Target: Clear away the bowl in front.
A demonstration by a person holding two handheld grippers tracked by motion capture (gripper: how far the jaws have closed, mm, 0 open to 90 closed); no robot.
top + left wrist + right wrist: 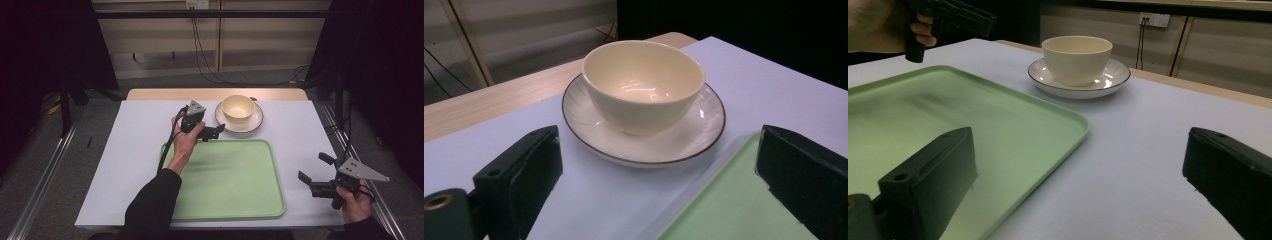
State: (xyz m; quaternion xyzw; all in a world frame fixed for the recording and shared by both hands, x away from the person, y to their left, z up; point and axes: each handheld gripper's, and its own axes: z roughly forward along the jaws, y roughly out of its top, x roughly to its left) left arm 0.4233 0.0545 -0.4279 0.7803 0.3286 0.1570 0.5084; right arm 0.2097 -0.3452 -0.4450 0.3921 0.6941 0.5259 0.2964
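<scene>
1. Bowl [238, 106], cream, empty, upright; sits centred on a white saucer [255, 121] with a thin dark rim. The pair stands on the far middle of the desk [135, 145], which carries a pale lavender-grey cover.
2. Tray [235, 180], light green, empty, lies flat on the near middle of the desk. Its far right corner is near the saucer but not touching it; a strip of desk shows between them in the left gripper view.
3. Left claw [216, 131]: held in the left hand [184, 142], just beyond the tray's far edge and just beside the saucer's near left rim. Jaws spread wide, nothing between them. Left gripper view looks straight at the bowl [644, 85] and saucer [589, 120], tray corner [734, 200] under the right jaw.
4. Right claw [314, 169]: held in the right hand [356, 202] over the desk's near right side, off the tray's right edge, well apart from the bowl. Jaws spread wide, empty.
5. Right gripper view: tray [998, 120] at left, bowl [1077, 57] on saucer [1113, 77] farther off, the left hand [878, 25] at top left.
</scene>
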